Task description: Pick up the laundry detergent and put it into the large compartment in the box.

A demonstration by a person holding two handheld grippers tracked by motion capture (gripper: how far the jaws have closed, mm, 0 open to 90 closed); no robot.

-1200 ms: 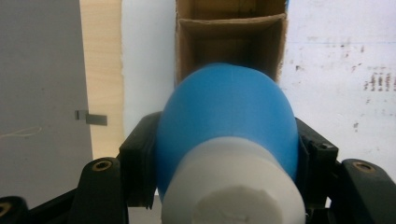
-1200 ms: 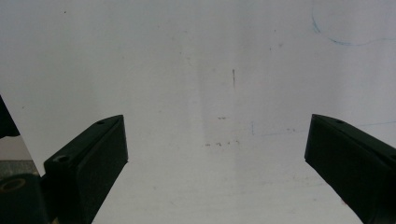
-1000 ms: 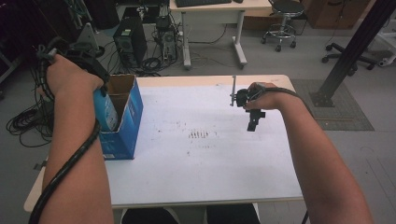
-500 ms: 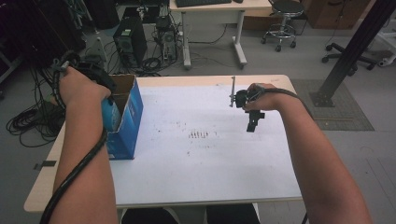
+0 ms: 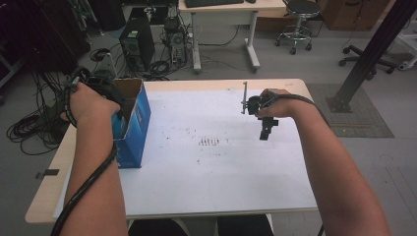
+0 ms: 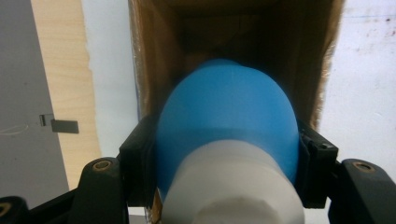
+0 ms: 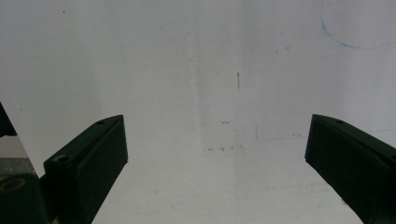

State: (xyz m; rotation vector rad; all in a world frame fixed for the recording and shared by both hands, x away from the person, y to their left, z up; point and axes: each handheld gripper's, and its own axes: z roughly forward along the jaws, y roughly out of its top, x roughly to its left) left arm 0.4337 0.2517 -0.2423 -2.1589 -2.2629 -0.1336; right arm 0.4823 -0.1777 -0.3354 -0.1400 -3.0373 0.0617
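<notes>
Box [image 5: 132, 123], blue outside w/ brown cardboard inside, is standing upright near the left edge of the table [image 5: 206, 196], top flaps open. In the left gripper view the box opening [image 6: 233, 42] is gaping right ahead of the jaws, inner walls brown and dark toward the bottom; can't tell whether anything else is lying inside, too shadowed. Left gripper [image 6: 229, 154] is clamping a bulb-shaped object [image 6: 229, 126], blue rounded end and white base, pads pressing on both sides of the blue part. The blue end is pointing into the box mouth, just at the rim level, w/ the white base sitting nearest the camera. In the high view the left hand [image 5: 88, 101] is hovering over the box top, cable trailing down along the forearm; the bulb itself isn't distinguishable there, hidden by hand and gripper. Right gripper [image 5: 266, 129] is hanging over the middle-right of the table, well apart from the box, jaws spread wide and gripping nothing; in the right gripper view the two black jaws are framing bare white tabletop [image 7: 210, 93] w/ a few faint marks and scuffs. Right hand [image 5: 275, 102] is sitting near the table's far edge. Tabletop surface is white w/ a small cluster of dark marks [image 5: 209, 142] near the centre.
</notes>
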